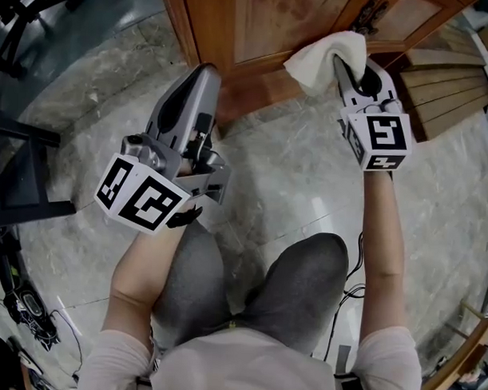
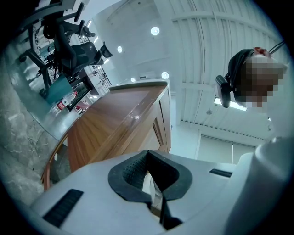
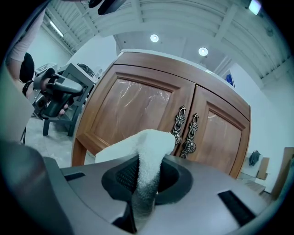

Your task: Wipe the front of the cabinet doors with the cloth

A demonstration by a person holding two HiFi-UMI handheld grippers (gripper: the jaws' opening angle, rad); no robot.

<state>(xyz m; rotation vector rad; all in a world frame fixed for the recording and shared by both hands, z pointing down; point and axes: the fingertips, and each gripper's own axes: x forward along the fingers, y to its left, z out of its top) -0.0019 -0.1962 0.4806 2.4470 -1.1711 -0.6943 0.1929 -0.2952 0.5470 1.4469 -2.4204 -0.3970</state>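
At cabinet (image 1: 266, 23) front: right gripper (image 1: 344, 72) jaws clamped on white cloth (image 1: 322, 59), cloth near 2 ornate door handles (image 3: 186, 131). Left gripper (image 1: 200, 71) jaws together, empty, beside cabinet corner.

The floor (image 1: 292, 192) is pale grey veined stone, glossy. The wooden cabinet (image 1: 256, 79) stands on it at the far side, with wooden slats (image 1: 444, 85) stacked just beside it. A black frame (image 1: 21, 166) rests at the left, and cables (image 1: 32, 319) lie tangled nearer.

White cloth (image 1: 324, 61) near closed wooden cabinet doors (image 3: 138, 112)
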